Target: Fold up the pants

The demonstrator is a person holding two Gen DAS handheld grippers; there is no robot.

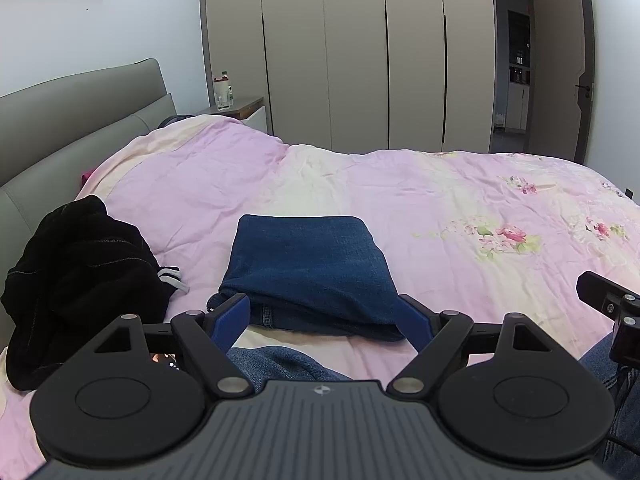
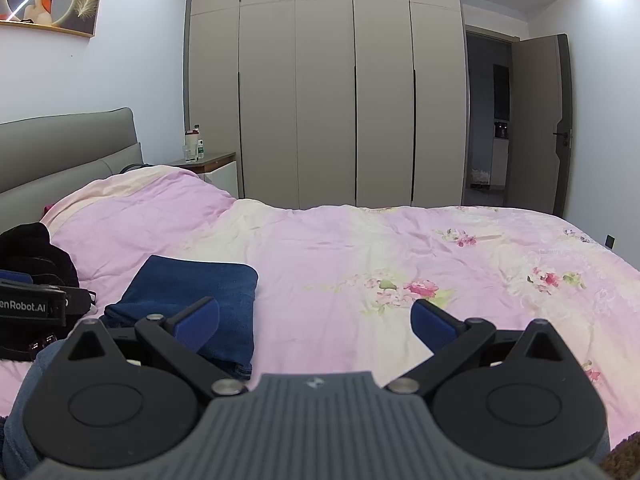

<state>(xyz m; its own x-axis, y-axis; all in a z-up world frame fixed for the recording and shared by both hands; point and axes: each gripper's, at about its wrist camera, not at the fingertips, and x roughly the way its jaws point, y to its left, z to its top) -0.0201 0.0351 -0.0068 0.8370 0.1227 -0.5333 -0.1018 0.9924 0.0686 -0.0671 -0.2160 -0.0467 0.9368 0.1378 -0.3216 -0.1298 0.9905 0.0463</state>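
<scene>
Item: pants [image 1: 308, 268], blue denim, already folded into a compact rectangular bundle. Location: centre of the left wrist view, lying on the bed [image 1: 440, 208] over a pink floral quilt; lower left of the right wrist view.

Left claw [image 1: 324, 316]: fingers spread wide, holding nothing. The blue pads [image 1: 230, 318] sit at either side of the bundle's near edge; contact cannot be judged from this angle.

Right claw [image 2: 316, 320]: fingers spread wide, empty, hanging over bare quilt to the right of the bundle, clear of it.

Adjacent item: black garment [image 1: 76, 280], heaped at the left of the frame, just beside the pants but apart from them.

Condition: folding appears complete or nearly so. The near edge shows loose layered hems; the far edge is a clean fold.

Handling note, as judgement: the remaining step is likely tidying or release.
- Keep both claws wide while withdrawing, so no pad catches a hem and drags a layer open.
- If squaring is wanted, press lightly on the near edge from above instead of pinching.
- Steer clear of the black garment.
</scene>
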